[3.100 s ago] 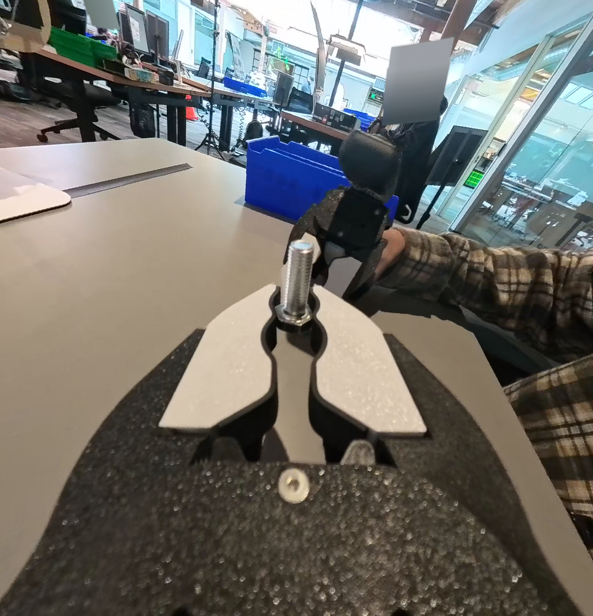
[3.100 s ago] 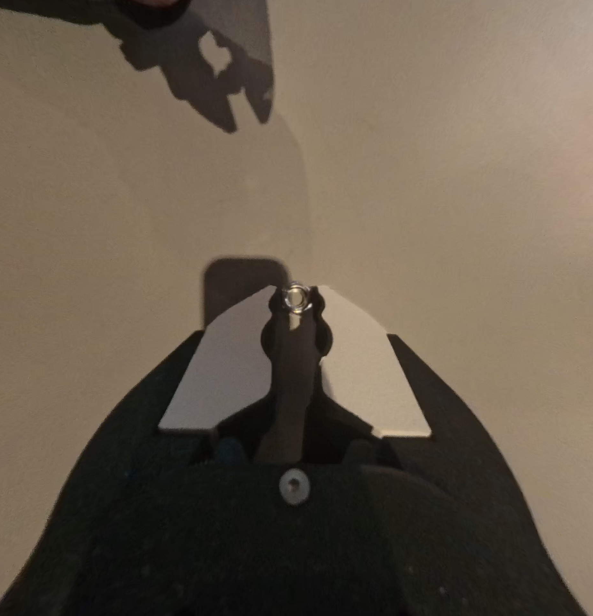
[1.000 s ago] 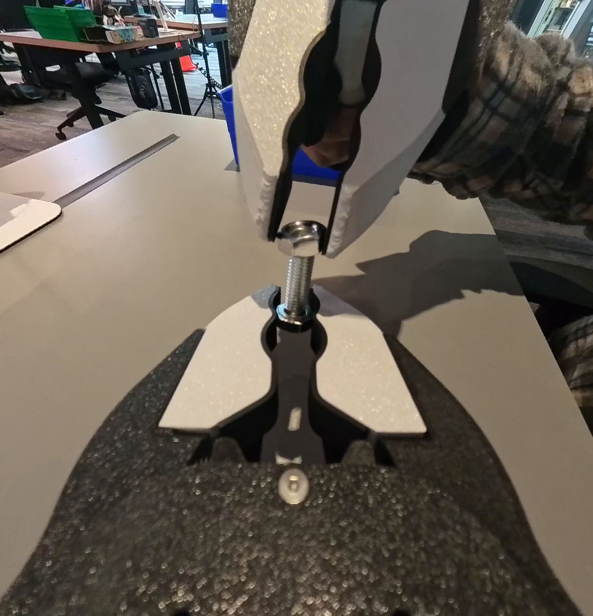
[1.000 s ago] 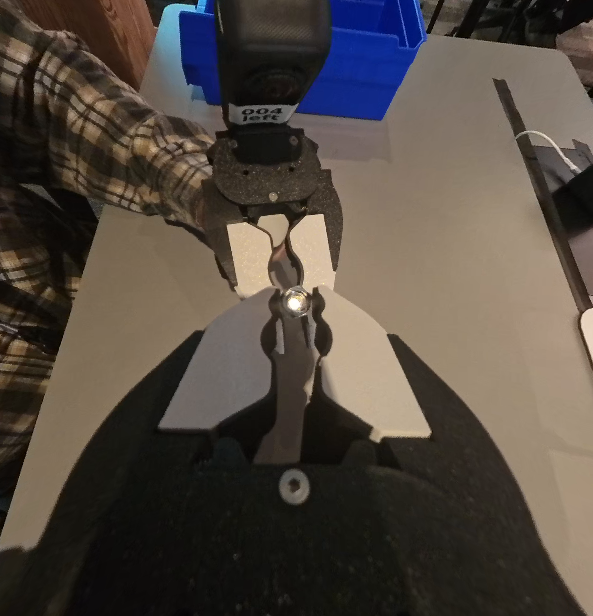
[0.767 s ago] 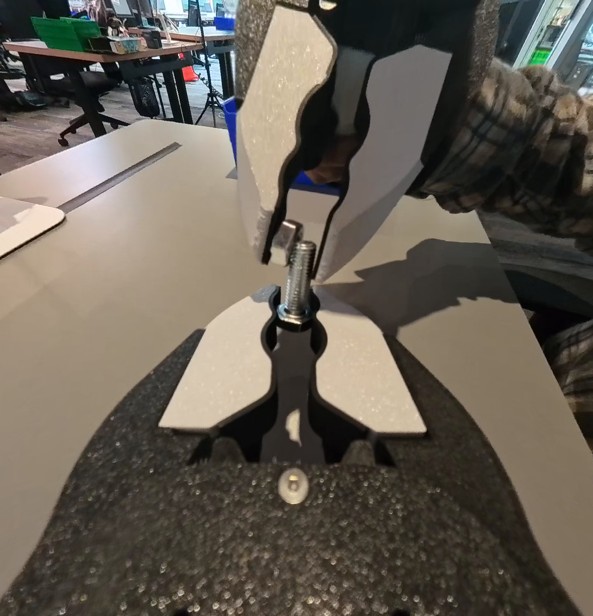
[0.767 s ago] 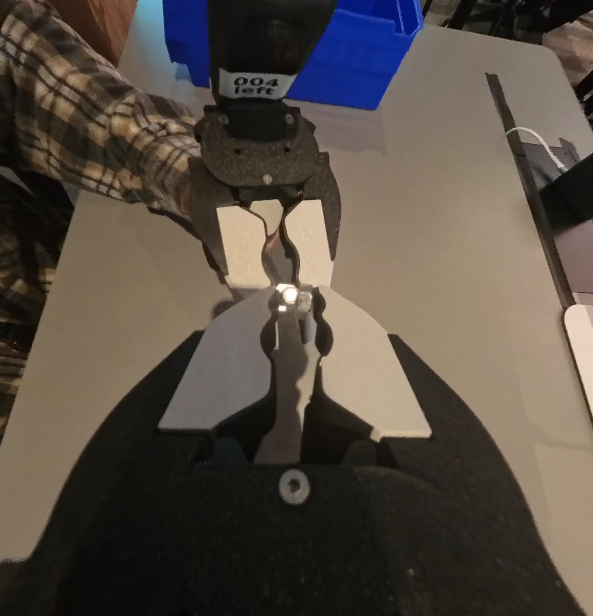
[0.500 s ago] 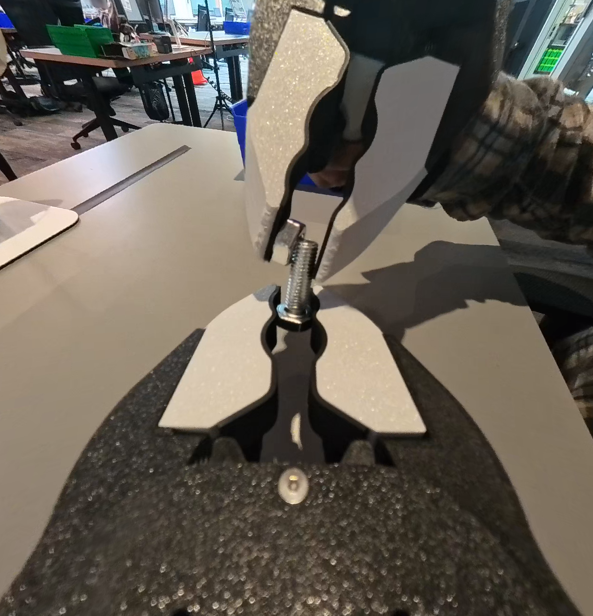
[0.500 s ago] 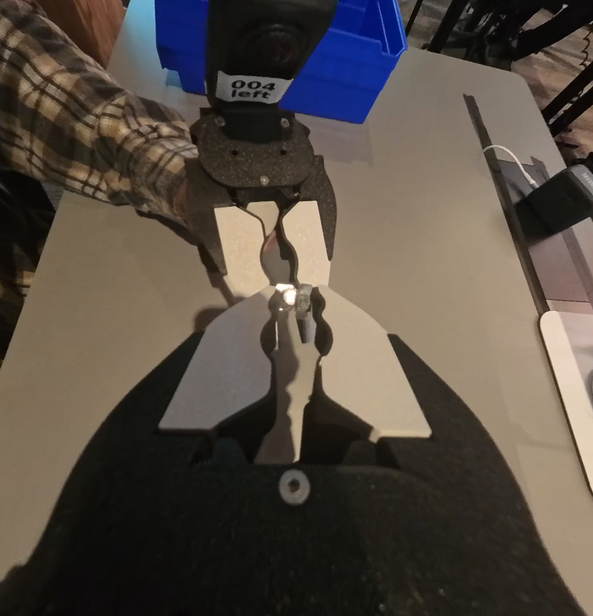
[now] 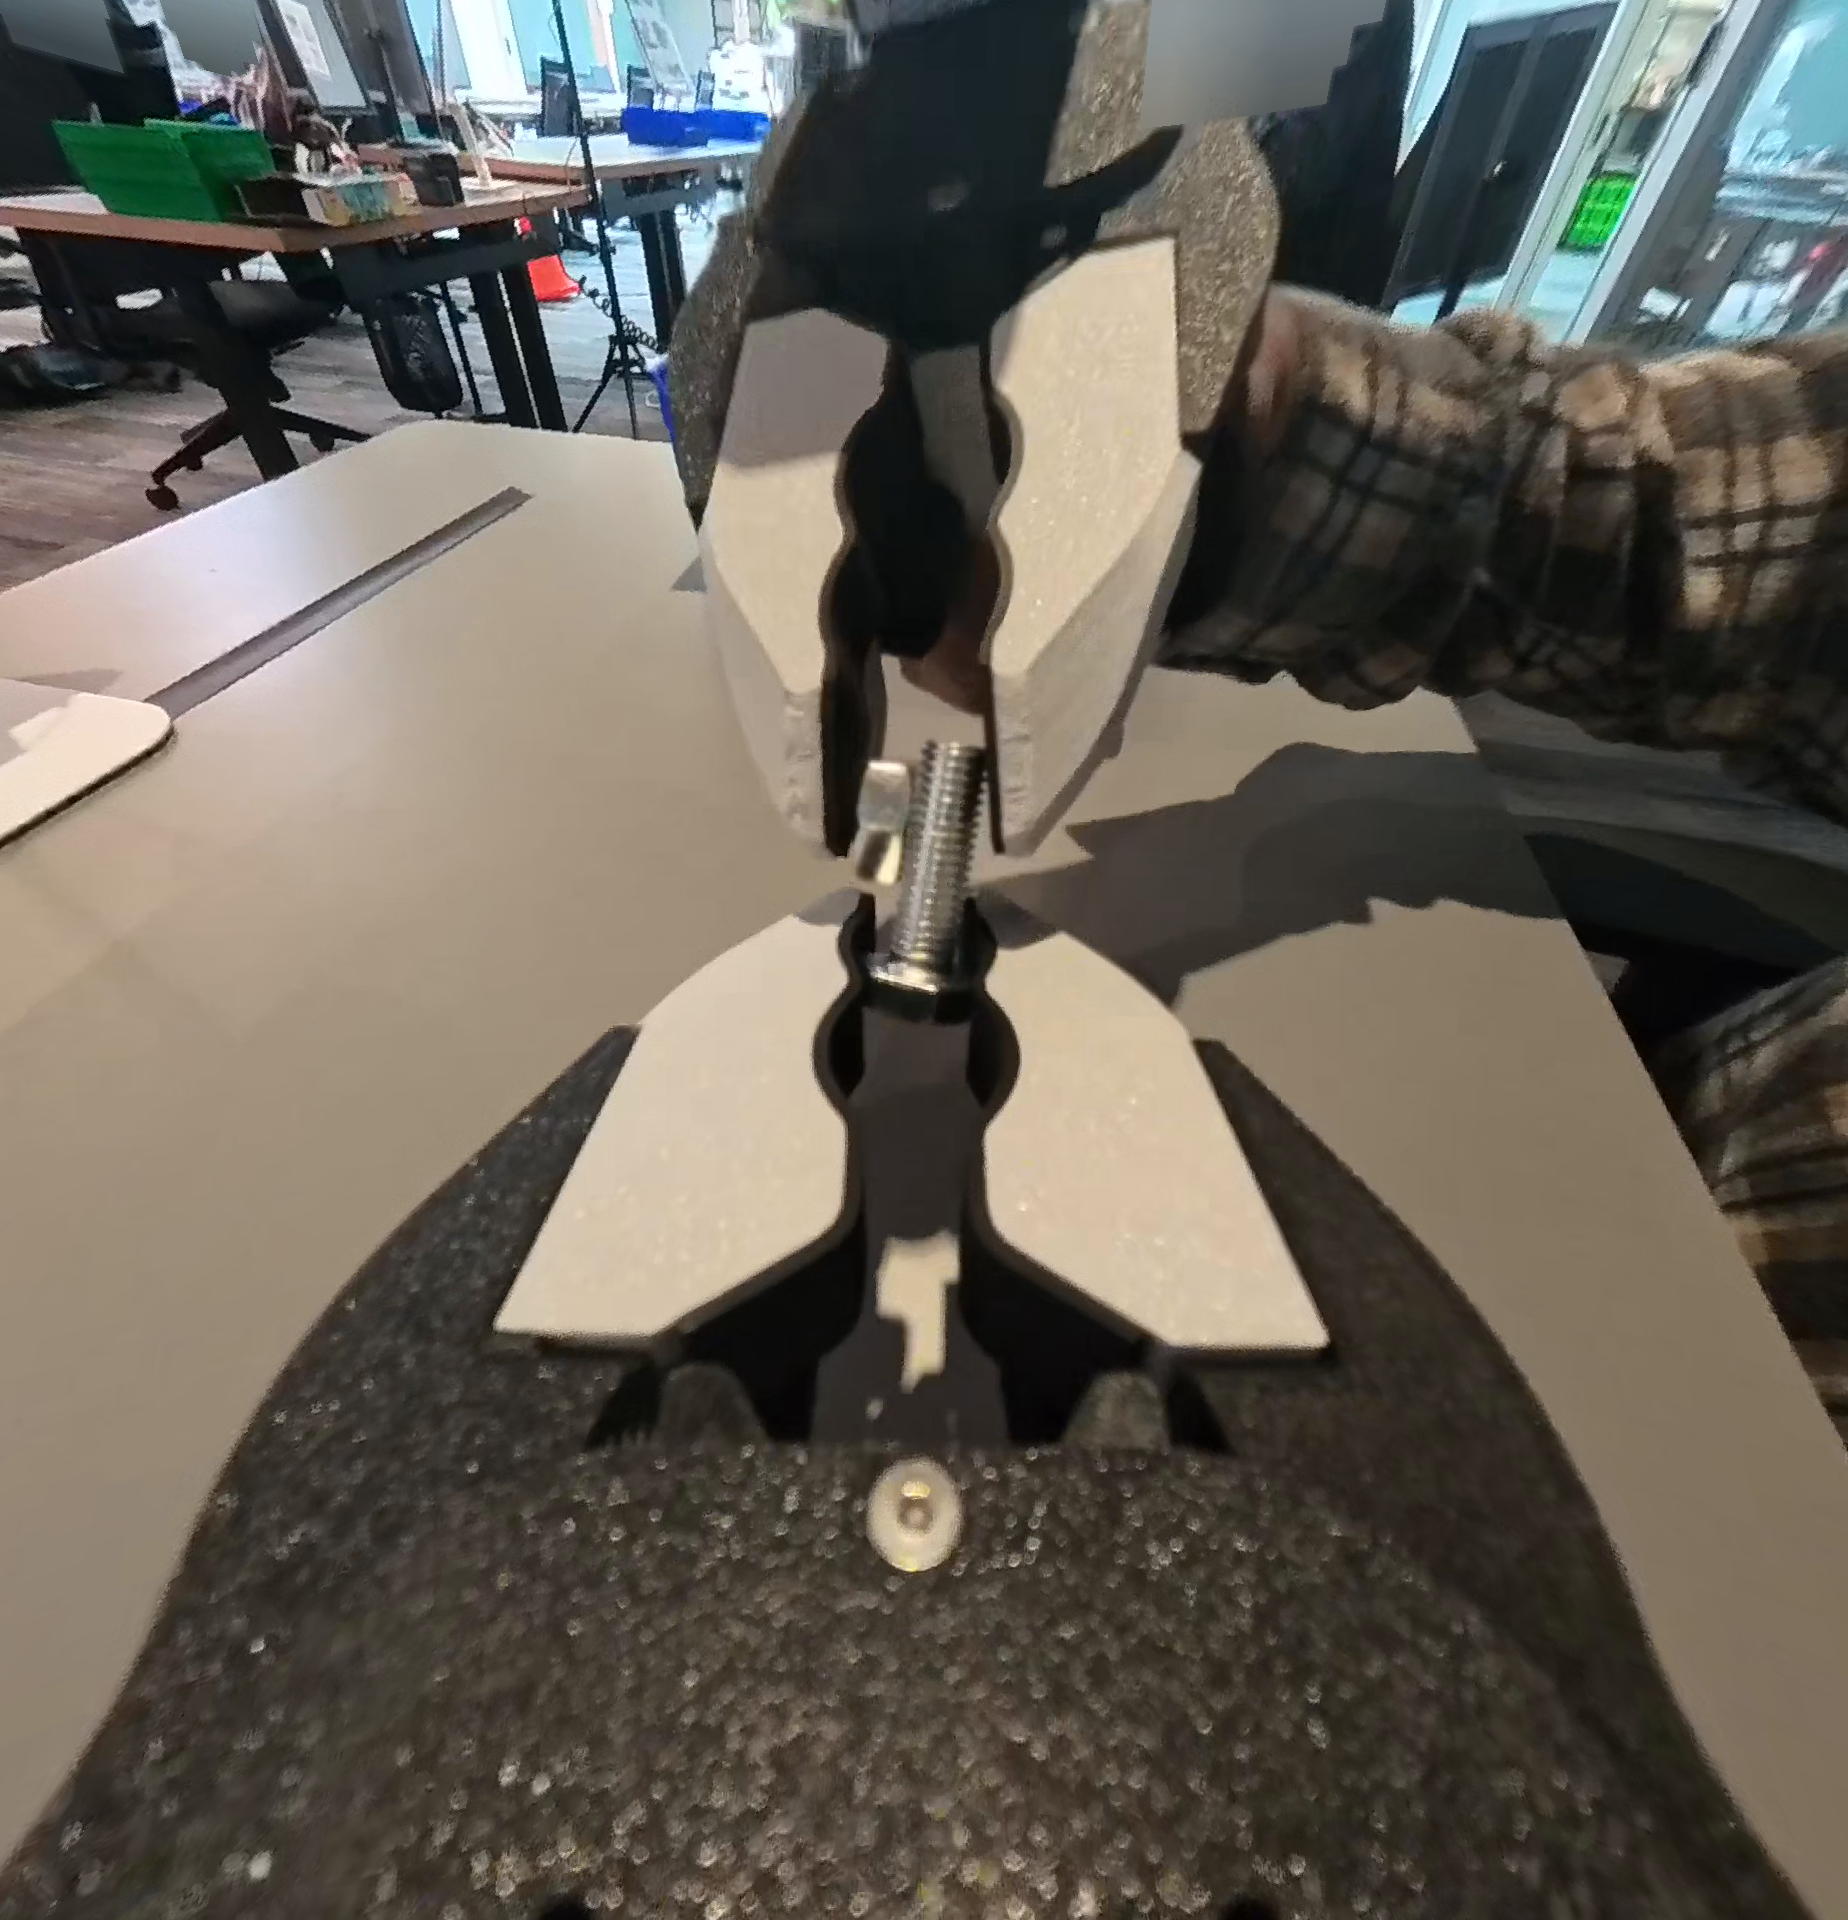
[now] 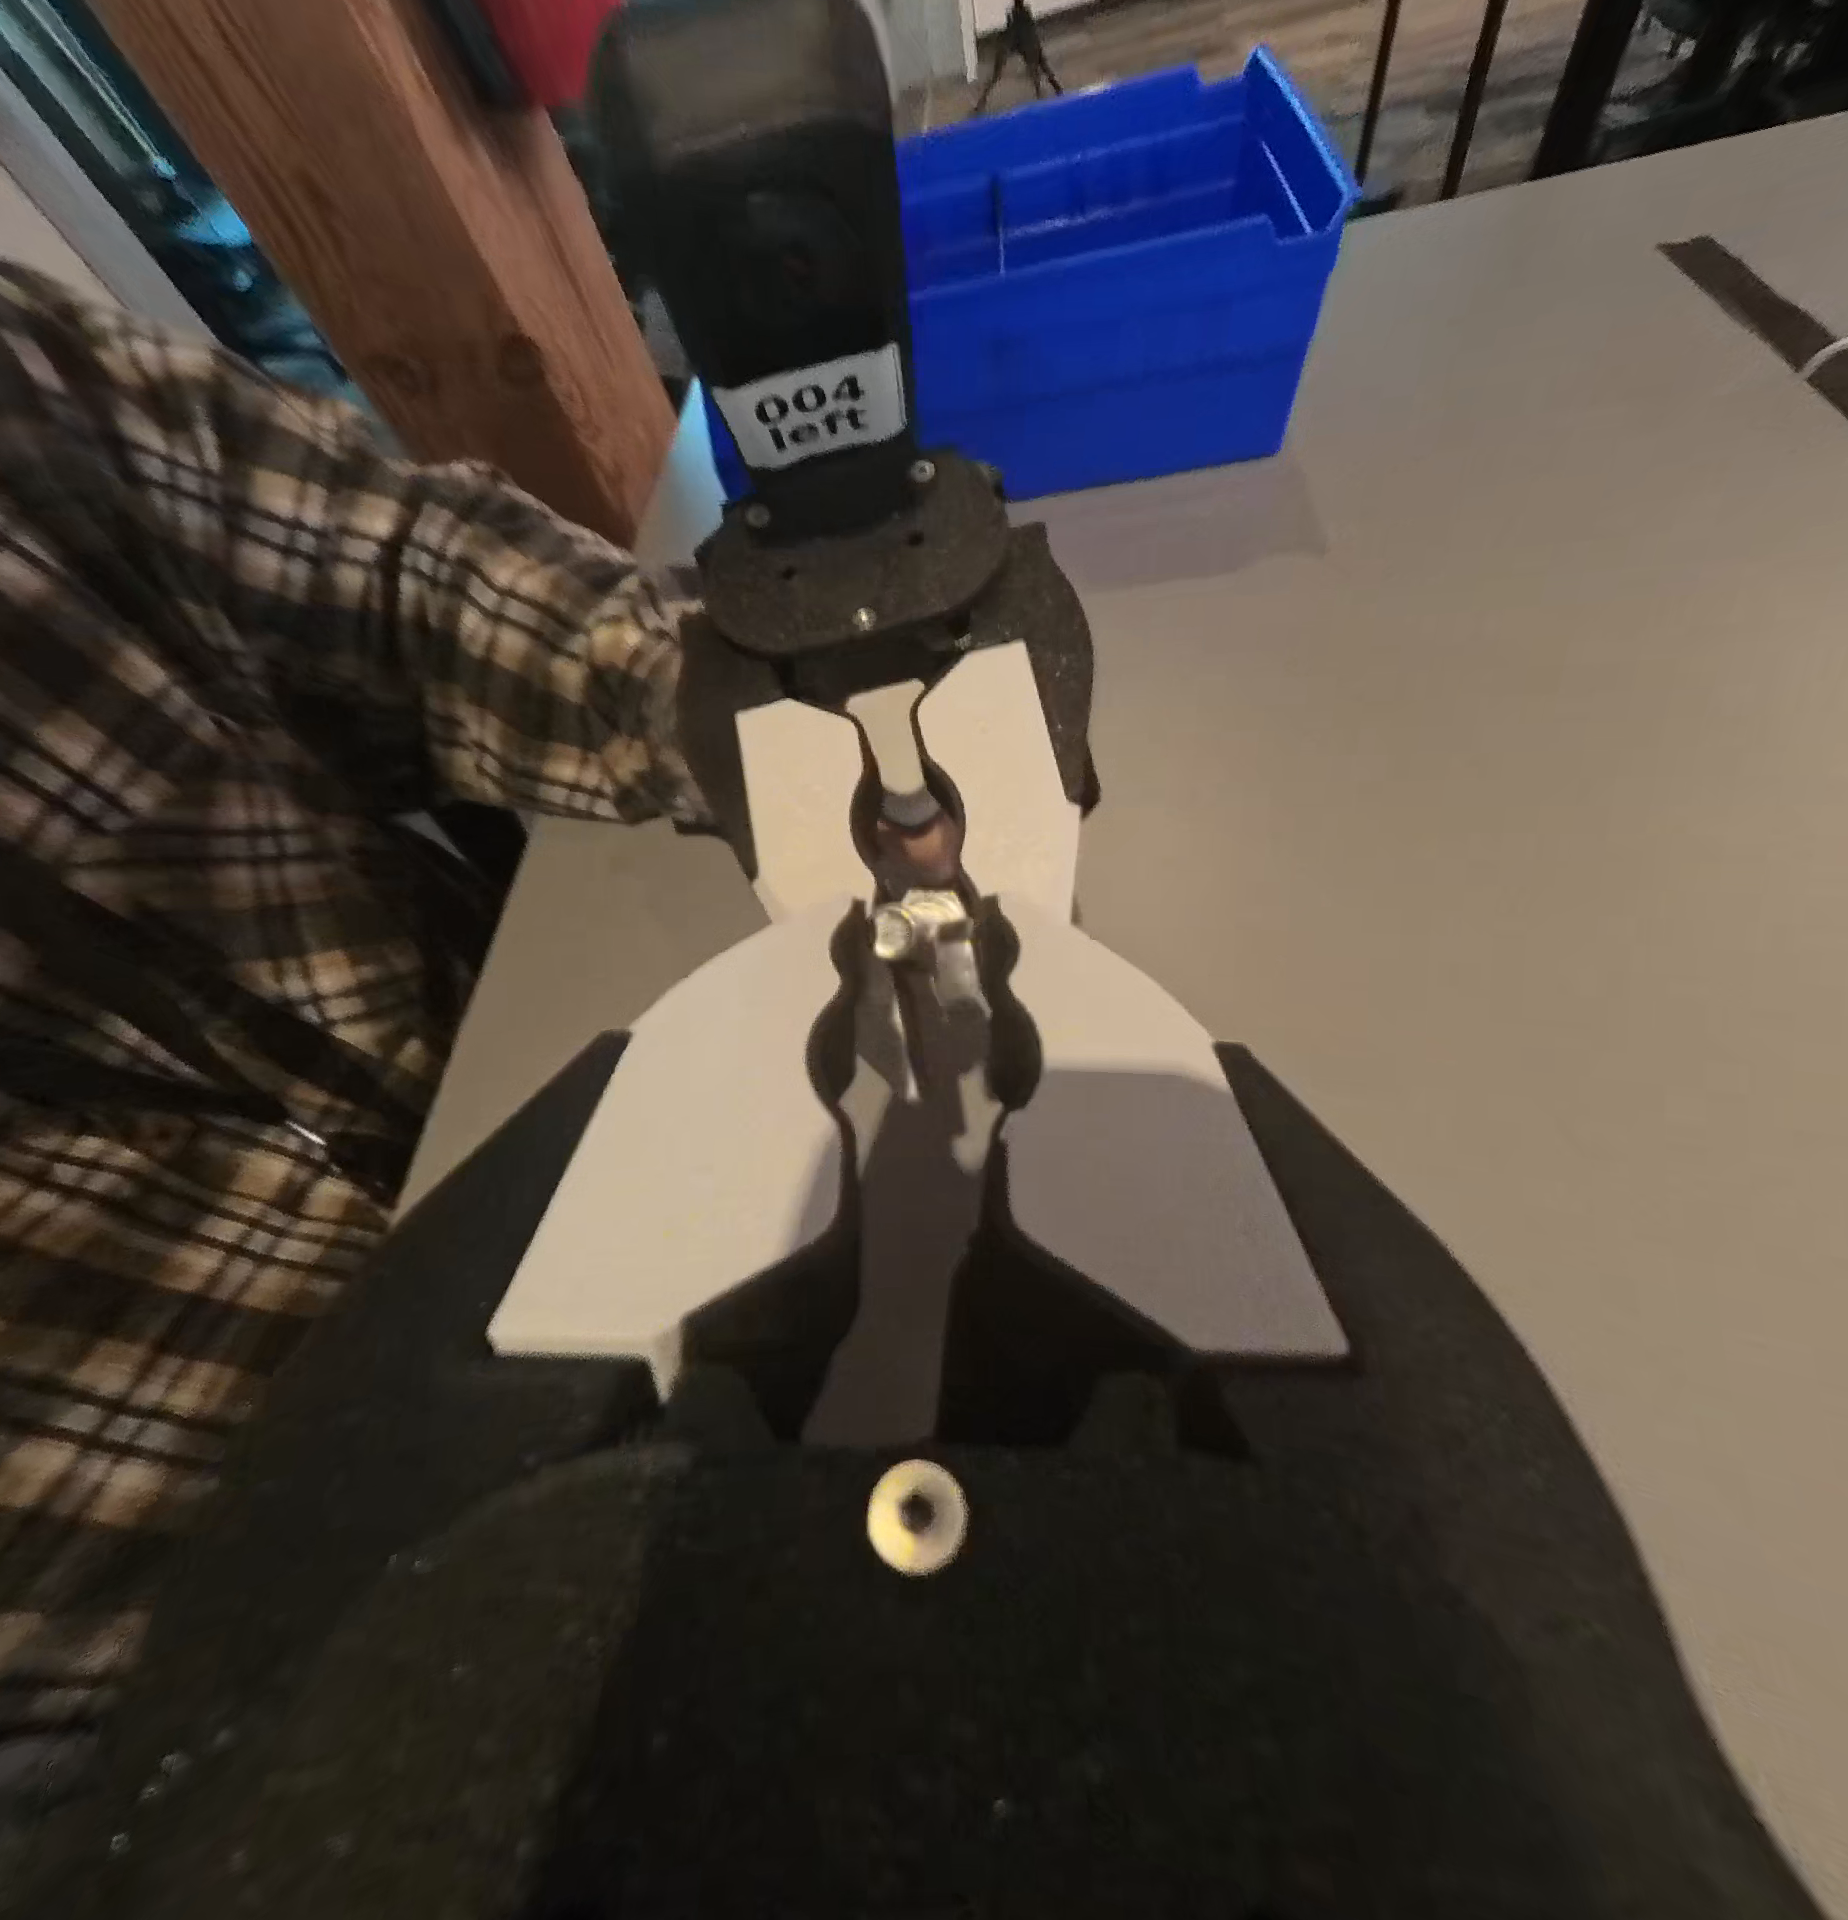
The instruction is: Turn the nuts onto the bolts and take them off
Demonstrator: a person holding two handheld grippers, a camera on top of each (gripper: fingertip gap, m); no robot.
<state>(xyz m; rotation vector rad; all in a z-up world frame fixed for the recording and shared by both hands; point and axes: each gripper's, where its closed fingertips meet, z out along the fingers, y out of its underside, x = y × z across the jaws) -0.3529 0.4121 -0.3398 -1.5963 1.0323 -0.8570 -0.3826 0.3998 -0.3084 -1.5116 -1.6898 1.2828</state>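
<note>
My left gripper [image 9: 915, 935] is shut on the hex head of a silver bolt [image 9: 935, 862] and holds it upright, thread up, above the grey table [image 9: 380, 831]. My right gripper [image 9: 915, 826] comes down from above, its fingers straddling the bolt's tip. The silver nut [image 9: 884, 821] stands on edge, pinched between one right finger and the side of the thread, not seated on the tip. In the right wrist view the nut [image 10: 896, 932] sits left of the bolt [image 10: 951, 961] between my right gripper's [image 10: 925, 935] fingers, with the left gripper [image 10: 915, 883] just beyond.
A blue bin [image 10: 1107, 343] stands at the table's far edge beside a wooden post [image 10: 380, 260]. A white pad [image 9: 47, 748] lies at the left and a dark strip [image 9: 348, 613] runs across the table. Plaid sleeves [image 9: 1522, 520] reach in from the right. Left and right tips are no more than a few centimetres apart.
The nut sat flat over the bolt's tip a second ago. It has tipped to the left and now stands on edge beside the thread. The right gripper has dropped lower around the bolt.
</note>
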